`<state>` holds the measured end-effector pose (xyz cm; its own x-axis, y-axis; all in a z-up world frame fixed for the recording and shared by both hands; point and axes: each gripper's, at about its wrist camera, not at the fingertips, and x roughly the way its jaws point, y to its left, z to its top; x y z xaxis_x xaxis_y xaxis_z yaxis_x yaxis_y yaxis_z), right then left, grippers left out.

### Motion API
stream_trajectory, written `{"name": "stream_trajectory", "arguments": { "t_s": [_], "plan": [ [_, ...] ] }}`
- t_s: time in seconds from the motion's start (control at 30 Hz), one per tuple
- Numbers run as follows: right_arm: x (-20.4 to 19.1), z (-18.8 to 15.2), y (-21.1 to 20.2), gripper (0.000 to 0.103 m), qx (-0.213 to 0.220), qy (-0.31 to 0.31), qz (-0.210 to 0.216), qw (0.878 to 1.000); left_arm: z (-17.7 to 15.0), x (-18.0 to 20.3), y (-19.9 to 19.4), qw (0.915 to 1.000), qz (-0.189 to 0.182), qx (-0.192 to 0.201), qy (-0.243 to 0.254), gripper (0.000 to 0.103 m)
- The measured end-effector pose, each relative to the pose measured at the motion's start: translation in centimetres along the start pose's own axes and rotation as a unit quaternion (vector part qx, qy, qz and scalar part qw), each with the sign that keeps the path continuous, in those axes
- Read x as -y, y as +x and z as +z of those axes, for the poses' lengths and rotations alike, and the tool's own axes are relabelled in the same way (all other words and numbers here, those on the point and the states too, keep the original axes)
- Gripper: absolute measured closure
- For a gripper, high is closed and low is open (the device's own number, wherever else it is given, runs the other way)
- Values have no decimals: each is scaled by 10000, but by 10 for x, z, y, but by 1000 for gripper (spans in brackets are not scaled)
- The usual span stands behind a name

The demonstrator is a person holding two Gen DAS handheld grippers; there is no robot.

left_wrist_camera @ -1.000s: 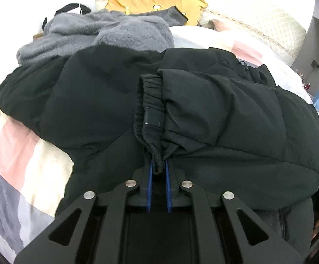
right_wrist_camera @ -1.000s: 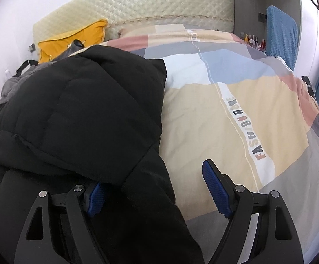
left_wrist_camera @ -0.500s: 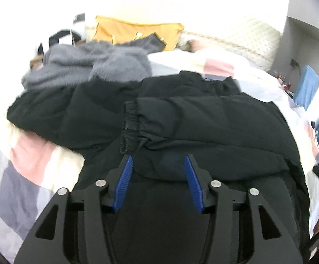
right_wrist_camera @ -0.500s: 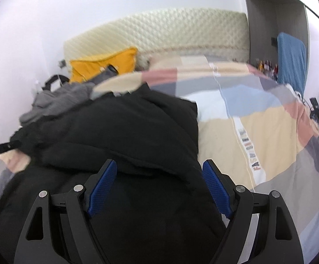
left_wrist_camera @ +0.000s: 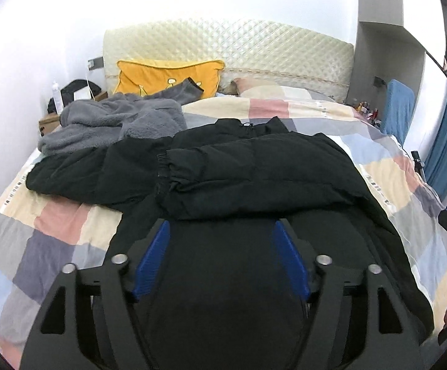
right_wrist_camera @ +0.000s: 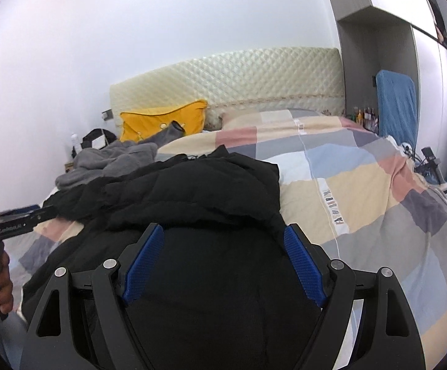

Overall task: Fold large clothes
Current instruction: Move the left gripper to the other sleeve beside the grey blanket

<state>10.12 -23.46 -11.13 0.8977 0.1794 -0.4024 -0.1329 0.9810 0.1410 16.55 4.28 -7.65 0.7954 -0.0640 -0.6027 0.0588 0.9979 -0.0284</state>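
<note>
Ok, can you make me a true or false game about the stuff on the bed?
1. The black jacket lies on the bed. True.
2. The cushion is green. False: it is yellow.
3. The left gripper pinches a sleeve. False: its jaws are opening, with nothing between them.
4. A grey fleece lies beside the jacket. True.
5. The right gripper is open. True.
</note>
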Motion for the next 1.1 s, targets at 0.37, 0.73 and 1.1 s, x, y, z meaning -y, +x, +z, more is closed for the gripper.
{"name": "stream_trajectory", "arguments": {
  "t_s": [0.37, 0.73, 1.1],
  "plan": [
    [-21, -34, -44, 18, 145, -54, 76, 9999, -1, 1, -44, 9984, 468, 299, 124, 12],
    [-27, -42, -40, 14, 96, -171, 11, 9998, 7, -26, -60, 9979, 233, 280, 541, 0],
    [-28, -45, -32, 14, 11, -209, -119, 9997, 33, -108, -65, 9979, 173, 614, 141, 0]
  ]
}}
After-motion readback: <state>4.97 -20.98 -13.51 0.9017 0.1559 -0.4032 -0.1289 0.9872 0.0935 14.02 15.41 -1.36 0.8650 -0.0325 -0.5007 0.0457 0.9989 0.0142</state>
